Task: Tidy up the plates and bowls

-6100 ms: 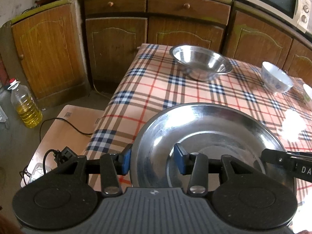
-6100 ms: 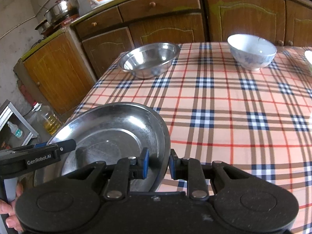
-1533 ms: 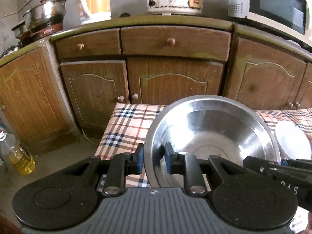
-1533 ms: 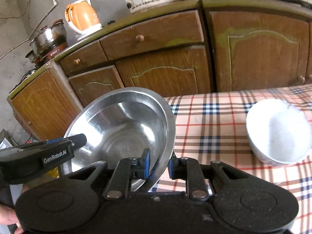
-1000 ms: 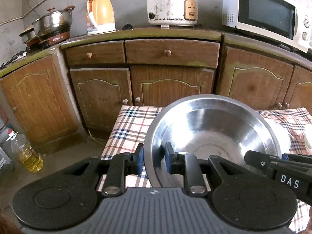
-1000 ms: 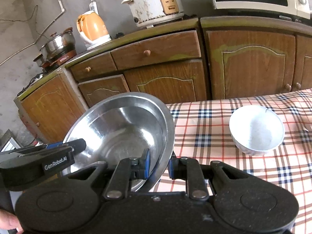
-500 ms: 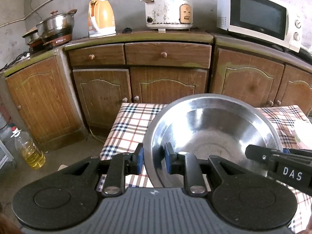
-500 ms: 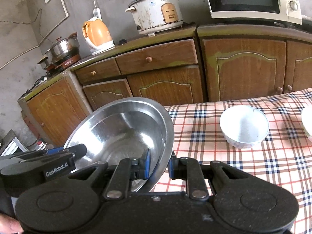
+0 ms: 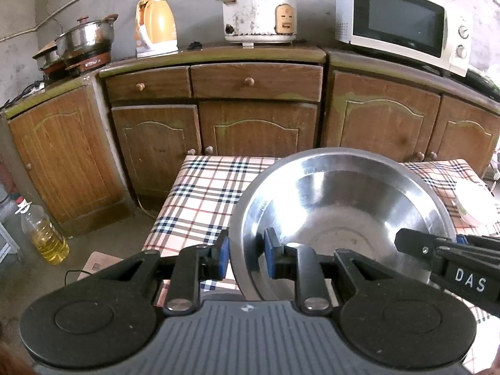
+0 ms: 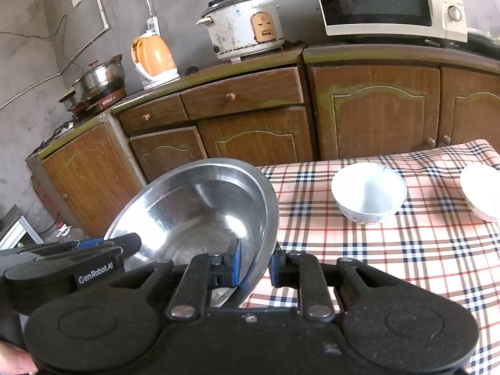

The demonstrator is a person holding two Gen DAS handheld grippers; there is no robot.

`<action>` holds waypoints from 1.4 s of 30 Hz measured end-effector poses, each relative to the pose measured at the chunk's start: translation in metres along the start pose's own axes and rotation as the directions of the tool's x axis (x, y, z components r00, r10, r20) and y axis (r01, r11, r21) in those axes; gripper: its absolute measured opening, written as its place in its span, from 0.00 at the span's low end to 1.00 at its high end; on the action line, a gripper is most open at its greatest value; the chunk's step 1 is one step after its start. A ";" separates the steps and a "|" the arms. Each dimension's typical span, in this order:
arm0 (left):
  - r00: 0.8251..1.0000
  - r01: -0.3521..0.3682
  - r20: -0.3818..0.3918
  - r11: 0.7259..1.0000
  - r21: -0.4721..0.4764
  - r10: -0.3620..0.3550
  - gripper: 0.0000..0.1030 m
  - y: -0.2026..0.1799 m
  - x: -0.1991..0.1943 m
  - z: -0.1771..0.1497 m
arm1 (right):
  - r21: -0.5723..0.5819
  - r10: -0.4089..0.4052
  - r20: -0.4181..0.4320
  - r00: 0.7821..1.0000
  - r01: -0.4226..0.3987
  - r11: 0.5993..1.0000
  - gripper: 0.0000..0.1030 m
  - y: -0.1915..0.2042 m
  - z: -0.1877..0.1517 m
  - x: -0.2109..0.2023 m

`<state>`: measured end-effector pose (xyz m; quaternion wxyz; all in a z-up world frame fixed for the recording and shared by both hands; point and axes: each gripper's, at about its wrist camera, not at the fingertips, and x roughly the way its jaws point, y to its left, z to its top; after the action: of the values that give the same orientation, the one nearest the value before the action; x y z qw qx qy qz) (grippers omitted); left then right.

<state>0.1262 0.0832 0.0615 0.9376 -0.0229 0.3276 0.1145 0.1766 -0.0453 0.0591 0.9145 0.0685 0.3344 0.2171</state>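
1. Both grippers are clamping one steel bowl (image 9: 340, 215) by opposite sides of its rim, holding it above the checked table (image 9: 203, 193).
2. The left gripper (image 9: 247, 251) is pinching the rim wall between its blue pads; the right gripper (image 10: 254, 264) is doing the same on the far side.
3. The bowl is looking stiff, light and slick, so the thin rim is likely the only sound hold, one pad inside, one outside.
4. A white bowl (image 10: 368, 192) is sitting ahead of the right fingers, well apart.
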 end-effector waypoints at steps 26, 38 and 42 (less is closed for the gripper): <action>0.999 0.033 0.008 0.999 0.021 -0.033 0.22 -0.028 -0.023 -0.017 | -0.009 -0.044 0.025 0.999 0.045 0.999 0.23 -0.018 -0.012 -0.034; 0.998 0.056 -0.007 0.998 0.016 -0.056 0.22 -0.037 -0.026 -0.027 | -0.006 -0.063 0.025 0.998 0.063 0.998 0.23 -0.028 -0.020 -0.043; 0.998 0.061 -0.005 0.998 0.019 -0.061 0.22 -0.041 -0.029 -0.029 | -0.005 -0.069 0.031 0.997 0.069 0.998 0.23 -0.031 -0.022 -0.047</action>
<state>0.0958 0.0343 0.0554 0.9401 -0.0239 0.3298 0.0827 0.1410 -0.0941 0.0610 0.9267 0.0573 0.3218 0.1854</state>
